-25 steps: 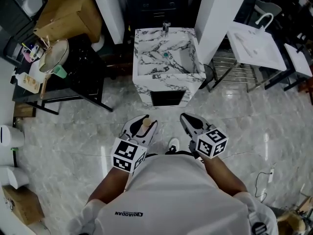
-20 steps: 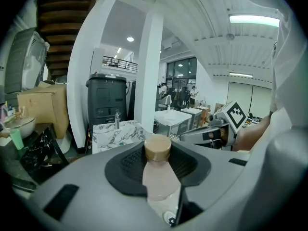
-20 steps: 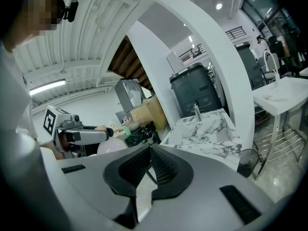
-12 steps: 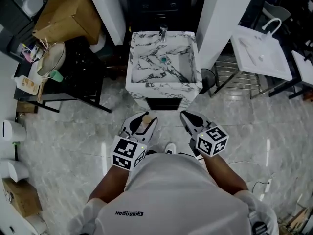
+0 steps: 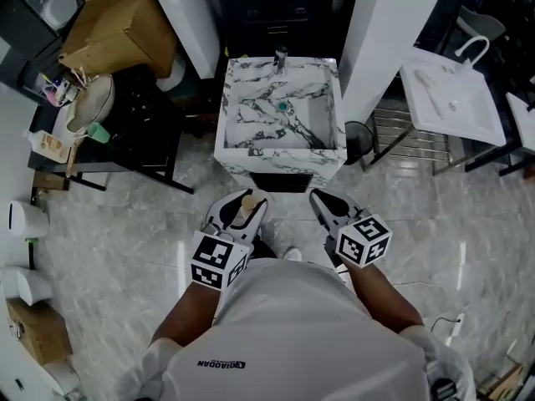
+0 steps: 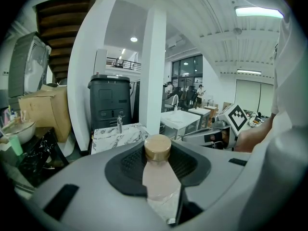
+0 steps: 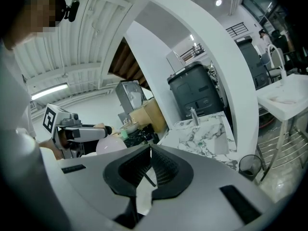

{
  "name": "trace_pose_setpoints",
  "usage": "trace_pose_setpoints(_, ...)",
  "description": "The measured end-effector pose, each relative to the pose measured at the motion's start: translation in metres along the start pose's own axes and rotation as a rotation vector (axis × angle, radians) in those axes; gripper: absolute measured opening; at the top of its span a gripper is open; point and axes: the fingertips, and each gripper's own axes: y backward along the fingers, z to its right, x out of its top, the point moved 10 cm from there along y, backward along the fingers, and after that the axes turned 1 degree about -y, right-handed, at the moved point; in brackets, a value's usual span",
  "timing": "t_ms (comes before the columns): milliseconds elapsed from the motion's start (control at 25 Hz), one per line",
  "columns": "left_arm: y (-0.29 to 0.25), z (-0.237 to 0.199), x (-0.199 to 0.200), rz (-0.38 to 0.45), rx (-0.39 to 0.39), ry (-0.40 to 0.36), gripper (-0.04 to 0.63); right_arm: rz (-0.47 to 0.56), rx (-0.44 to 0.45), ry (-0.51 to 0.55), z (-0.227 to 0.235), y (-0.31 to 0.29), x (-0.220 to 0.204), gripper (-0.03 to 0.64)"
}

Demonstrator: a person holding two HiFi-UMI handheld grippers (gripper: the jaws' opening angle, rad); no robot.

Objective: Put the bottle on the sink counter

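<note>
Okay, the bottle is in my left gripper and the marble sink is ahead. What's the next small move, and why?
Probably carry the left gripper forward toward the sink counter. The bottle is clamped upright between its jaws, and in the head view the gripper appears to be short of the counter's front edge, so nothing can be set down yet.

This looks like a big work hall or test room, not a home. A marble sink (image 5: 276, 150) stands alone on a shiny tiled floor (image 5: 125, 241). A white sink (image 5: 456, 98) sits on a bare metal frame nearby. A cardboard box (image 5: 117, 27) and a messy black table (image 5: 142, 132) stand at the side. There are tall white pillars (image 5: 380, 32) and long ceiling lights (image 6: 257, 12) too.
</note>
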Motion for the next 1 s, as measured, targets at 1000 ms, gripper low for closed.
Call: trace_pose_setpoints(1000, -0.097, -0.133, 0.038, -0.007, -0.045, 0.009, 0.143, -0.027, -0.058, -0.01, 0.064, -0.121, 0.068, 0.041)
